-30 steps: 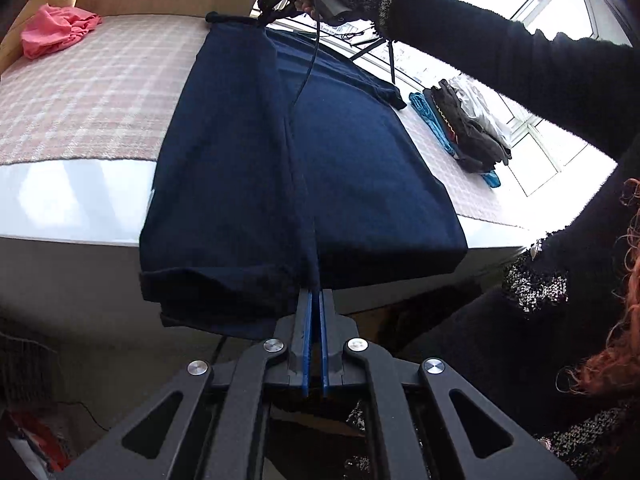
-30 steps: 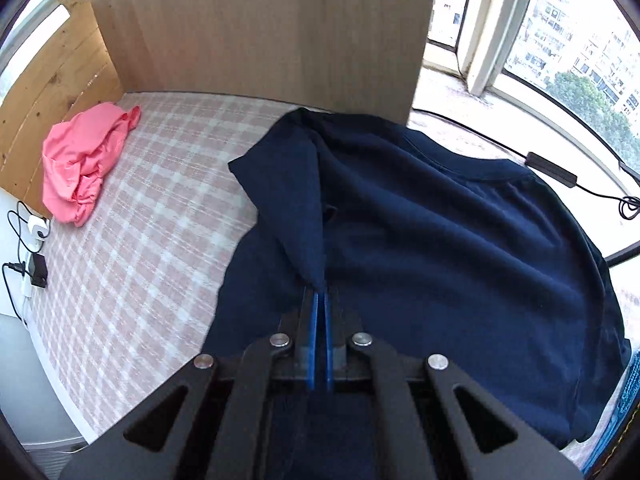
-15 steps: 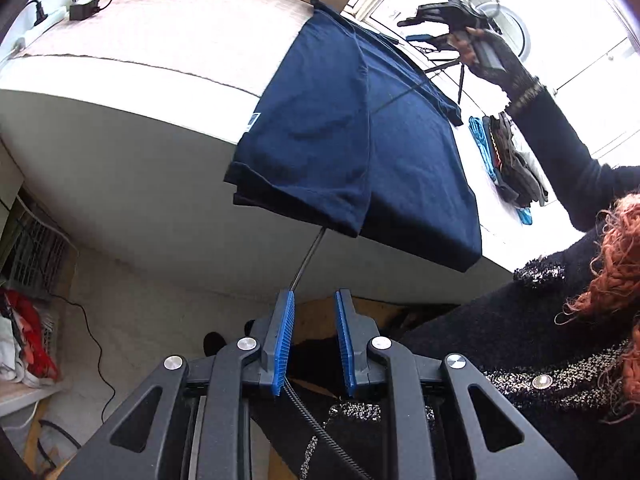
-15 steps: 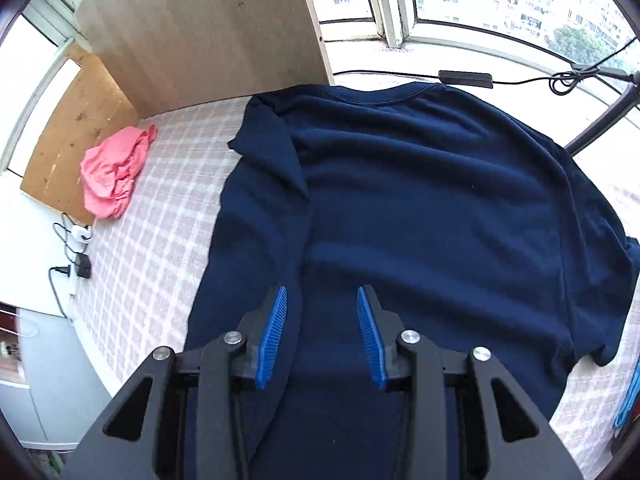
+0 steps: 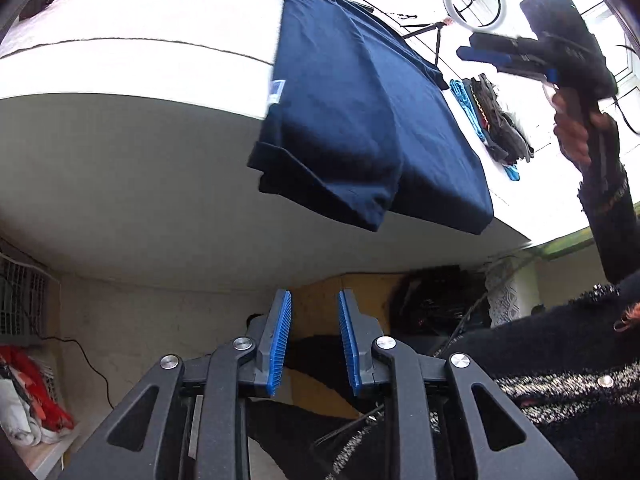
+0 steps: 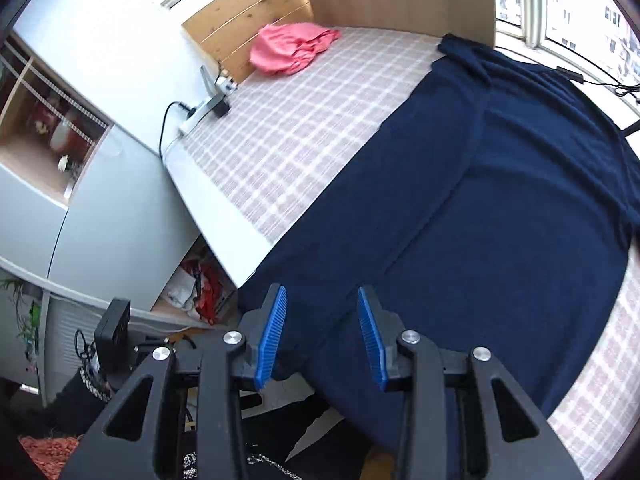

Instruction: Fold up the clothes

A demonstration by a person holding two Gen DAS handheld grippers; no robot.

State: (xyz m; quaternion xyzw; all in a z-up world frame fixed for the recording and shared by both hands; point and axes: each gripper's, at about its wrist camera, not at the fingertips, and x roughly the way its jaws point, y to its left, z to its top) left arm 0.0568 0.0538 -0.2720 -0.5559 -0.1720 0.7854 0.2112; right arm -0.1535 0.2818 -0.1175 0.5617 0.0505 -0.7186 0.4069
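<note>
Checked bed (image 6: pixel 280 140) by window; navy shirt (image 6: pixel 500 200) overhangs its edge.

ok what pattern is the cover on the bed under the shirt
A pink and white check, clearest in the right wrist view, beside the navy shirt.

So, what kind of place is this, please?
Most likely a home bedroom: a bed with a checked cover and wooden headboard, a navy T-shirt spread on it, large windows facing apartment blocks, and a ring light.
</note>
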